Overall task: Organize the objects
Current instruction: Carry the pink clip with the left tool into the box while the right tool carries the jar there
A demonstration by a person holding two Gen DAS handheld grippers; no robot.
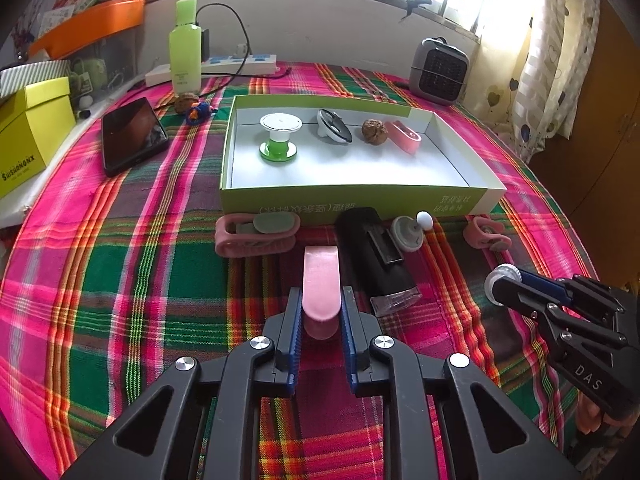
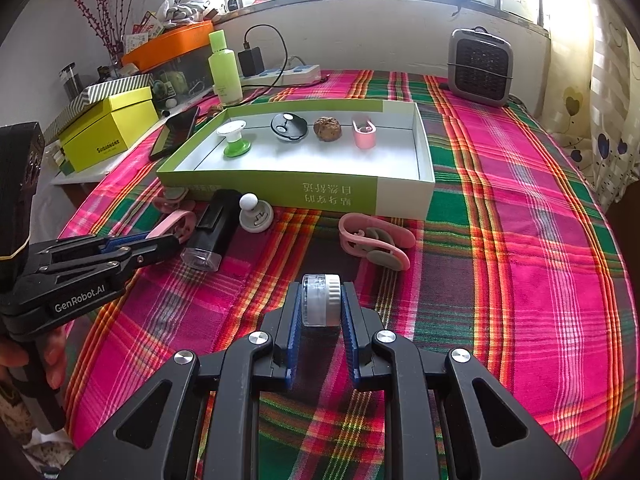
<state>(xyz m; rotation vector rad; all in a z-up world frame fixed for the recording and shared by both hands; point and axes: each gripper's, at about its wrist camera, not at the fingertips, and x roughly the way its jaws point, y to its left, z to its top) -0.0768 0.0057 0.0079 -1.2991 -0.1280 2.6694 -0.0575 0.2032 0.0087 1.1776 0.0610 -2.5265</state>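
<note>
Between the blue pads of the left gripper (image 1: 321, 312), low in the centre of the left wrist view, sat a pink clip (image 1: 321, 288), and the jaws were clamped on its near end. Its long axis ran straight up the frame, in line with the fingers, so its free end pointed at the green-walled box (image 1: 360, 200) across the middle of the picture. That lie seemed to me what the coming move hung on: the box was dead ahead and its near wall stood between clip and white floor, so a lift over the wall looked necessary before any release.

At the bottom centre of the right wrist view, the right gripper (image 2: 321, 304) was likewise closed, on a small clear jar with a white cap (image 2: 321, 300), held crosswise between the pads. The box (image 2: 340, 196) lay ahead and slightly left there.

Further out, a black device (image 1: 376, 256), a grey knob with a white ball (image 1: 408, 232) and two more pink clips (image 1: 256, 234) lay just beside the near wall on the plaid cloth (image 1: 120, 280). Inside the box, along the far side, stood a green spool (image 1: 278, 136), a walnut (image 1: 375, 131) and two other small items.
</note>
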